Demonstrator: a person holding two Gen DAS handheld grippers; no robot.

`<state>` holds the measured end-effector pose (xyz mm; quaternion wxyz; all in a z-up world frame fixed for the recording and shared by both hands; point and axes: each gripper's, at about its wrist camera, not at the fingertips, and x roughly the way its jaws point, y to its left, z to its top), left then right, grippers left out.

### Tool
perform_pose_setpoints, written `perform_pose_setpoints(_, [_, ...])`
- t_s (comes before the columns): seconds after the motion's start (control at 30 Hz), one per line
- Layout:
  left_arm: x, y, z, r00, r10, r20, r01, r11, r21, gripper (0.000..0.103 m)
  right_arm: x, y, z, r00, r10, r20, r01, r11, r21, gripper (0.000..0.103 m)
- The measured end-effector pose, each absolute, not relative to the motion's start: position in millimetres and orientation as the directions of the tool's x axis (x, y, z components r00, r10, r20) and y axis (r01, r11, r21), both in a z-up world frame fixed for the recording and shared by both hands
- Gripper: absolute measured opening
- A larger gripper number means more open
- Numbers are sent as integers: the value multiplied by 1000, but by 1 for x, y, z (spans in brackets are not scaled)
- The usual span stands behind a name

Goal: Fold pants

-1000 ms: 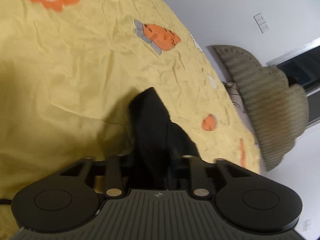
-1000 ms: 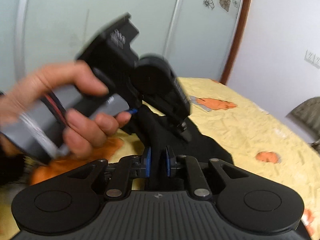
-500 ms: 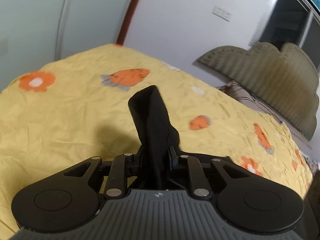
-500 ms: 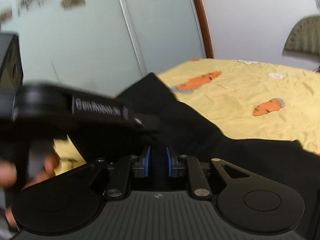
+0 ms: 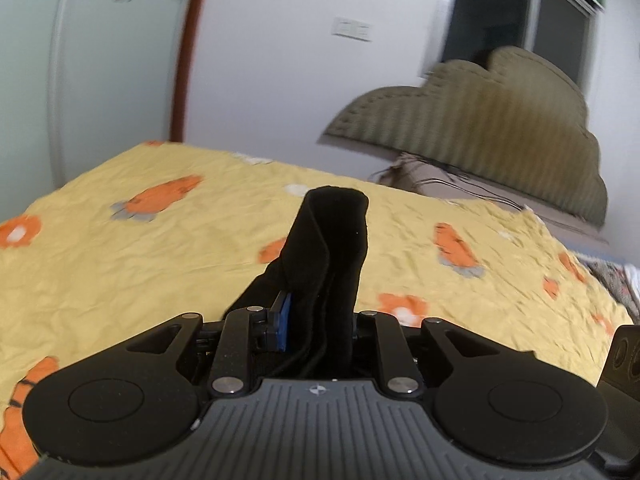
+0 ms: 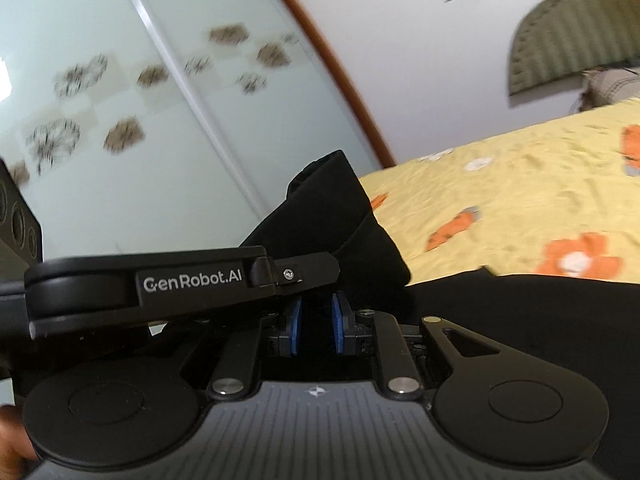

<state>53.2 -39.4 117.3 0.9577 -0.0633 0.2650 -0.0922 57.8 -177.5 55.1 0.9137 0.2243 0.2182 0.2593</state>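
The black pants are held up over a bed with a yellow sheet printed with orange carrots and flowers. My left gripper is shut on a thick fold of the pants, which stands up between its blue pads. My right gripper is shut on another fold of the pants; more black cloth drapes to its right over the sheet. The left gripper's body crosses just in front of the right one, close at its left.
A padded olive headboard stands at the far end of the bed against a white wall. Sliding wardrobe doors with a floral pattern run along the left. A dark window is above the headboard.
Both grippers have risen and tilted up with the pants; the views now take in more wall and headboard. The left gripper has stayed close in front of the right one.
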Motion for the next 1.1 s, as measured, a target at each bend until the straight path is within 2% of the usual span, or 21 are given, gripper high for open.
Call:
perform_pose_setpoints(0.27, [49, -133, 108, 806, -306, -507, 277, 951, -134, 25, 30, -260, 40, 841, 482, -244, -247, 744, 621, 16])
perform_pose_setpoints(0.53, [50, -207, 78, 742, -383, -551, 374, 918, -134, 32, 6, -325, 6, 878, 391, -276, -98, 712, 696, 16])
perform_pose_setpoints(0.97, [53, -273, 47, 680, -455, -575, 470, 872, -134, 32, -7, -379, -19, 904, 259, -339, 73, 689, 721, 16])
perform_pose_setpoints(1.03, [57, -280, 42, 655, -475, -588, 486, 860, -154, 38, -8, -384, -21, 902, 233, -365, 112, 689, 716, 16])
perform_pose_setpoints(1.07, [60, -283, 39, 633, -492, -598, 495, 851, -177, 47, -9, -387, -22, 901, 219, -376, 128, 693, 710, 16])
perform_pose_setpoints(1.1, [63, -284, 36, 608, -512, -606, 501, 840, -208, 62, -11, -391, -23, 900, 205, -384, 143, 695, 705, 16])
